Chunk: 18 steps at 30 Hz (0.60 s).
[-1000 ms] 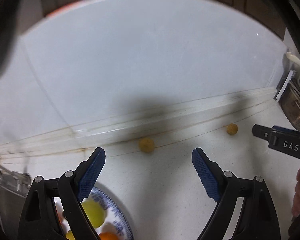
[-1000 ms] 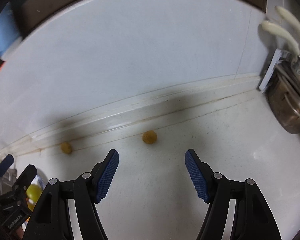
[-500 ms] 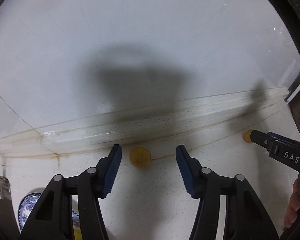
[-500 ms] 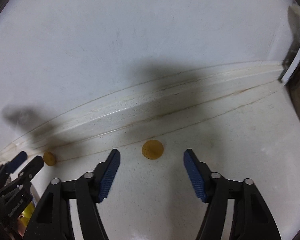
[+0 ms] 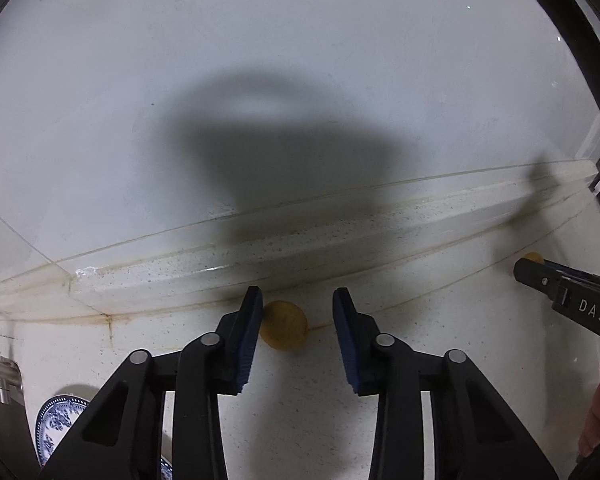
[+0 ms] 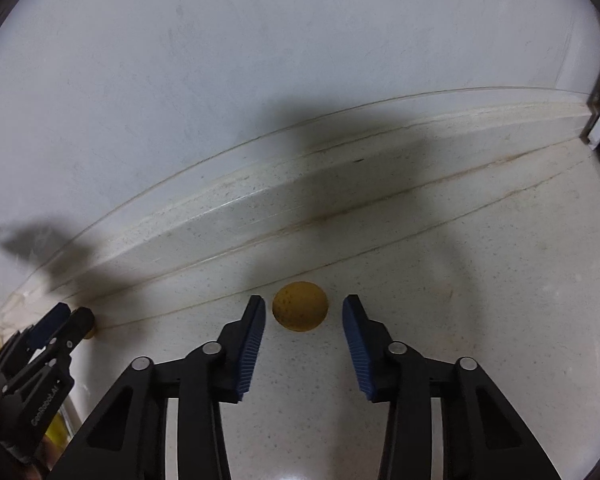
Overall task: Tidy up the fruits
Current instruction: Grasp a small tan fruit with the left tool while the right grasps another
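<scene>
Two small round yellow fruits, neither with any long axis or heading to tell, lie on a speckled white counter [image 5: 440,360] near its raised back ledge [image 5: 300,252]. The left gripper [image 5: 296,312] stands spread, one fruit [image 5: 286,330] between its blue pads, seemingly touching the left pad [image 5: 246,344] and apart from the right. The right gripper [image 6: 304,320] is likewise spread, the other fruit [image 6: 300,306] centred just ahead of its tips, touching neither. A blue-patterned plate [image 5: 58,420] sits at lower left.
</scene>
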{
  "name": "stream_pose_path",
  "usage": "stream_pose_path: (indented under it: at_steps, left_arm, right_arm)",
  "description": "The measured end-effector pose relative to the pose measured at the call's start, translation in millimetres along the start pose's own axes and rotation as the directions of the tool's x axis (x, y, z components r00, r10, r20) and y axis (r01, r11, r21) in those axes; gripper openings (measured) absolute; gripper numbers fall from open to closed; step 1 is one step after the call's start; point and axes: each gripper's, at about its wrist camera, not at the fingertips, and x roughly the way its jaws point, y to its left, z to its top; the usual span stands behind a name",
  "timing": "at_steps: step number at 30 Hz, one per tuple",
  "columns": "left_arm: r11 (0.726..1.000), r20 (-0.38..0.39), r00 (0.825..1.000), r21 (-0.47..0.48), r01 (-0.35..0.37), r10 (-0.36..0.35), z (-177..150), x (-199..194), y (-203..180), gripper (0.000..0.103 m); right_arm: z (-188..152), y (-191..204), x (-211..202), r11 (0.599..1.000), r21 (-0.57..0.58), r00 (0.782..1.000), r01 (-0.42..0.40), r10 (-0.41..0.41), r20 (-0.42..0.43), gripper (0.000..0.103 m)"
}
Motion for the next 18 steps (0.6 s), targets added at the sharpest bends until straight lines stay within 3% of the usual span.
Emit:
stream_pose_path:
  at_steps: [2,7,18]
  left_arm:
    - [1.0,0.004,1.0,-0.008,-0.011,0.011,-1,-1,2,0.026]
    - [1.0,0.022,1.0,0.01,0.016,-0.017,-3,-10,5,0.005]
    - [0.995,0.033,0.995,-0.011,0.097,-0.097,-10,-37,27,0.002]
  right_arm:
    - [-1,4,0,1.0,-0.015,1.0,0.0,0.0,0.004,0.03]
    - [-6,9,-6,0.999,-0.032,1.0,-0.015,0.016,0.018,0.03]
    - [-27,32,-35,0.992,-0.101,0.997,-0.074,0.077,0.03,0.03]
